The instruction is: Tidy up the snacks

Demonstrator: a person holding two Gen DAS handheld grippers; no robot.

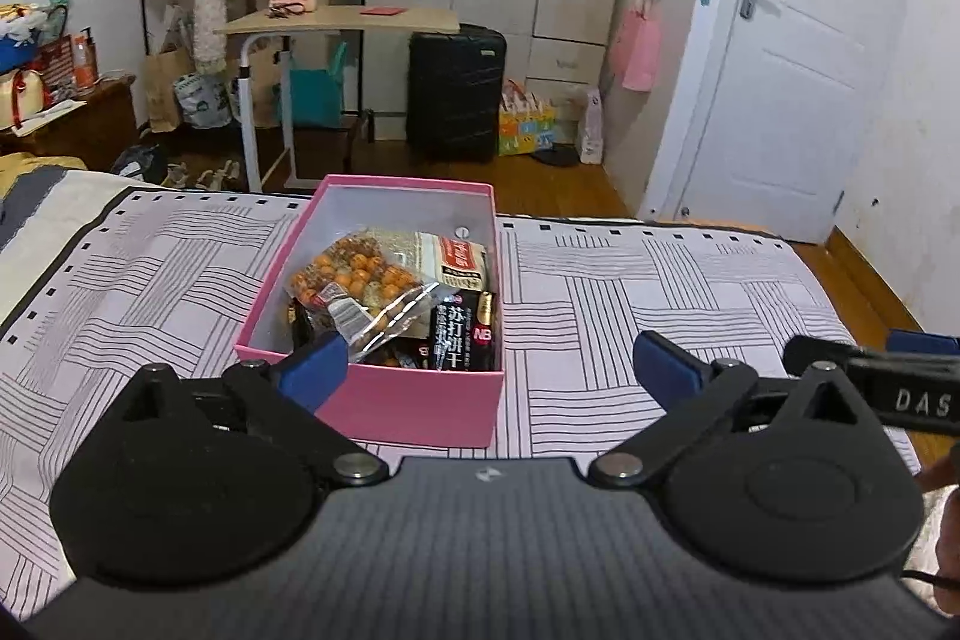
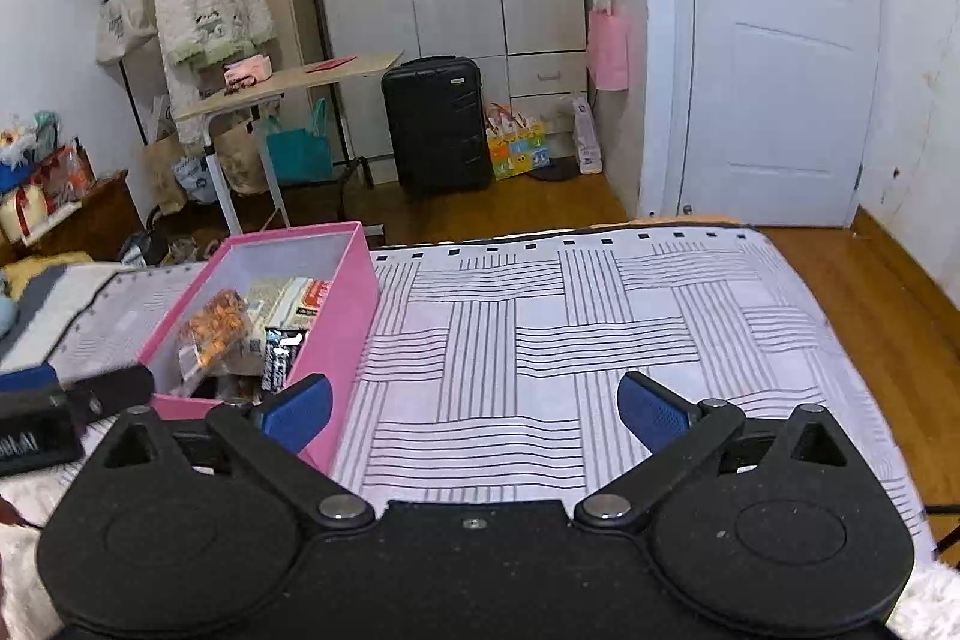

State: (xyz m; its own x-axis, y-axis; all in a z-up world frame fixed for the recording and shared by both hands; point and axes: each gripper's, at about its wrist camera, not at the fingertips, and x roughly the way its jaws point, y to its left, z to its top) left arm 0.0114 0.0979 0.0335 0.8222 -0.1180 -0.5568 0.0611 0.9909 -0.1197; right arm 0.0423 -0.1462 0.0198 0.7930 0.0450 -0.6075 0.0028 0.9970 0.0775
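Box (image 1: 414, 400) of snacks just ahead of left gripper (image 1: 489, 370), jaws wide

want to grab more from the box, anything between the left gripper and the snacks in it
Nothing visible does. The left gripper, open and empty, faces the lidless pink box; the snacks lie exposed behind its near wall.
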